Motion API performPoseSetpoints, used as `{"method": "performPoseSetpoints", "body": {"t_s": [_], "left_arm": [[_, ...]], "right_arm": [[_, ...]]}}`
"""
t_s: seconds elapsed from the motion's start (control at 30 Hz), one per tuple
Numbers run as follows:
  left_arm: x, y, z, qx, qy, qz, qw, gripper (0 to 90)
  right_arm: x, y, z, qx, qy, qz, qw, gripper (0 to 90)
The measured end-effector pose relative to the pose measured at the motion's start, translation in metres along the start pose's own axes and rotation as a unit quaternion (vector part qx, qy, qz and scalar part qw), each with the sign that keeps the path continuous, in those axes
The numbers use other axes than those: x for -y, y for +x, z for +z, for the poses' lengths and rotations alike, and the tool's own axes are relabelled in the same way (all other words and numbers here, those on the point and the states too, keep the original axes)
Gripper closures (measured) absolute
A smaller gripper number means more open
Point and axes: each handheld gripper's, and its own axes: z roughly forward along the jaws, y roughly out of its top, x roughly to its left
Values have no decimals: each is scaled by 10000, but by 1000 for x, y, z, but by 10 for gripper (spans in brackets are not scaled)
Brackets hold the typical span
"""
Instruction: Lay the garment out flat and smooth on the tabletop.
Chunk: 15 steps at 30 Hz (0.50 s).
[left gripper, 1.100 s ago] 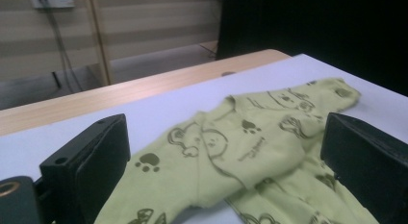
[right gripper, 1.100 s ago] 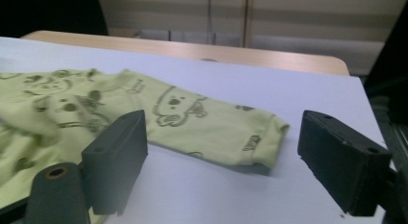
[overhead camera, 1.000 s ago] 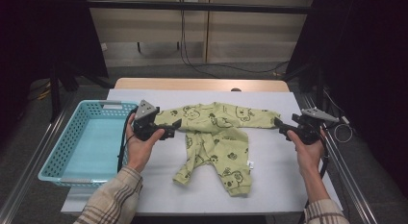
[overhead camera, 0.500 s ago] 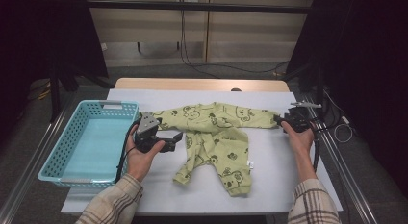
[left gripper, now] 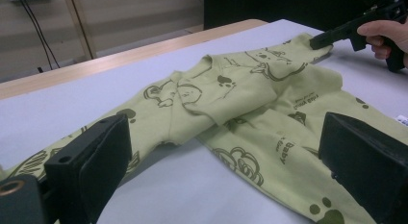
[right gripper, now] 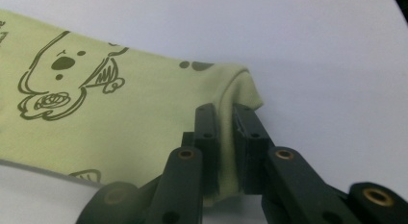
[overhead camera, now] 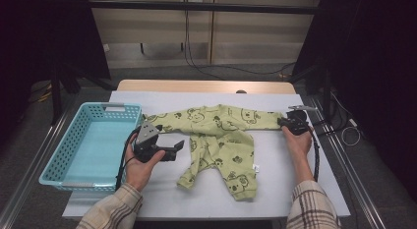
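Turquoise plastic basket sits at the table's left edge, probably waiting to receive the garment. Just right of it, the left gripper hovers with jaws spread wide, nothing between them, aimed at the near sleeve. A green baby romper lies flat mid-table. The right gripper has just been closing and now pinches the far sleeve cuff, apparently anchoring 1 end for folding.

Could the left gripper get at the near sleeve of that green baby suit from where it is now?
Probably yes: the left gripper hovers open beside the green baby suit, and its near sleeve lies flat with nothing in between.
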Motion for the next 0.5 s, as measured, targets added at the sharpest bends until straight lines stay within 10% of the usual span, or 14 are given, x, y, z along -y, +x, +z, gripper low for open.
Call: {"method": "performPoseSetpoints", "body": {"t_s": [0.5], "left_arm": [[4, 8, -21, -277, -451, -44, 9986, 39]], "right_arm": [[1, -17, -10, 299, -75, 69, 9995, 821]]}}
